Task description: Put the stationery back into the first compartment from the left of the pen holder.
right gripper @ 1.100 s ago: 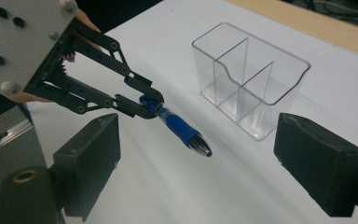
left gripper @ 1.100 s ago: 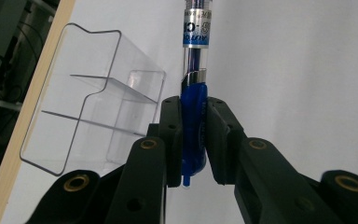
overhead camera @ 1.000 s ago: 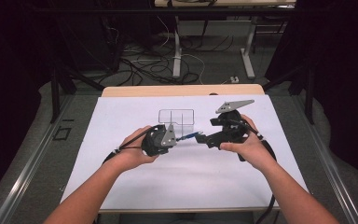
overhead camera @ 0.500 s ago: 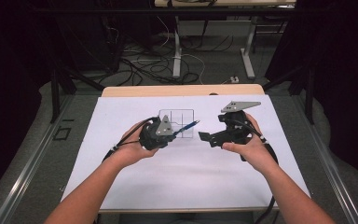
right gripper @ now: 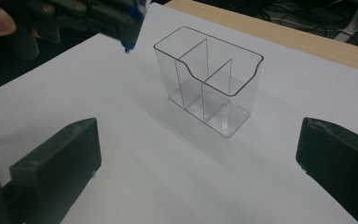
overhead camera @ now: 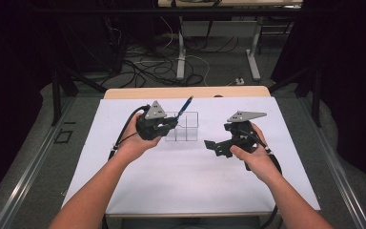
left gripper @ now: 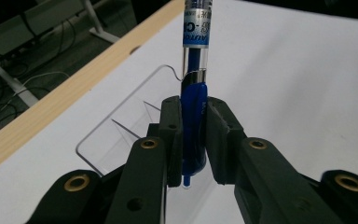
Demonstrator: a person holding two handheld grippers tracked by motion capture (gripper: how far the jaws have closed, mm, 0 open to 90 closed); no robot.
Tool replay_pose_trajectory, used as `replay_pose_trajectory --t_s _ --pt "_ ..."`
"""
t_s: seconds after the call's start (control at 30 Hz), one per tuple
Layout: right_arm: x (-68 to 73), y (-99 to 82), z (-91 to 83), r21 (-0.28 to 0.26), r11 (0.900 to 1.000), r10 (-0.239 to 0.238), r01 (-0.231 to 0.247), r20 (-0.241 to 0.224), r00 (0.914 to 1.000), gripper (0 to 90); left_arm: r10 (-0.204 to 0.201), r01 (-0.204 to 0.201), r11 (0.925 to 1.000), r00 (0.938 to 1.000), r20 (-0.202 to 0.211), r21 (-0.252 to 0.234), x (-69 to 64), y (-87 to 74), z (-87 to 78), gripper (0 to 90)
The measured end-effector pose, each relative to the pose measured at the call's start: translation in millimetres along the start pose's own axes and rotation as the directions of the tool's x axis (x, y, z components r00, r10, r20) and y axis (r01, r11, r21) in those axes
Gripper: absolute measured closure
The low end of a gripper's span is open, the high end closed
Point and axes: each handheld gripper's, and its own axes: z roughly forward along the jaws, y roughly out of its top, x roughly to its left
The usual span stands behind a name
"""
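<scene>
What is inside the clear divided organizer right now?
The clear organizer has nothing in the compartments seen from the right gripper view. The blue pen is clamped in the left gripper, outside it.

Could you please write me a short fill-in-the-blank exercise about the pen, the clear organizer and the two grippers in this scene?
1. The left gripper is shut on a ____ pen.
2. The clear organizer stands on the ____ table cover.
3. The right gripper has its jaws wide ____, with nothing between them.
4. The organizer's compartments are all ____.

Missing words: blue; white; open; empty
</scene>
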Motion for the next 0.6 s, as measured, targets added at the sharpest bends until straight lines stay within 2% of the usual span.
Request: replay_pose_trajectory --t_s 0.1,0.23,0.43,0.6 --pt "1.1 -4.1 -0.7 -0.005 1.0000 -0.002 0.002 0.008 1.0000 0.0 -0.054 0.053 0.9973 0.9984 -0.018 -0.051 8.1 1.5 -1.8 78.2" --pt "0.5 -11.4 0.3 -0.006 1.0000 -0.005 0.005 0.015 0.9999 0.0 -0.117 0.113 0.9894 0.9924 -0.039 -0.092 16.5 1.9 -1.6 78.2" --pt "-3.2 -20.7 0.0 -0.016 0.9998 0.012 -0.012 0.030 0.9995 0.0 -0.186 0.176 0.9751 0.9800 -0.070 -0.135 25.1 2.1 -0.4 78.2" --pt "-5.8 -24.0 -3.9 -0.042 0.9991 0.000 0.002 0.049 0.9988 0.0 -0.230 0.213 0.9618 0.9693 -0.086 -0.171 32.9 1.2 0.9 78.2"
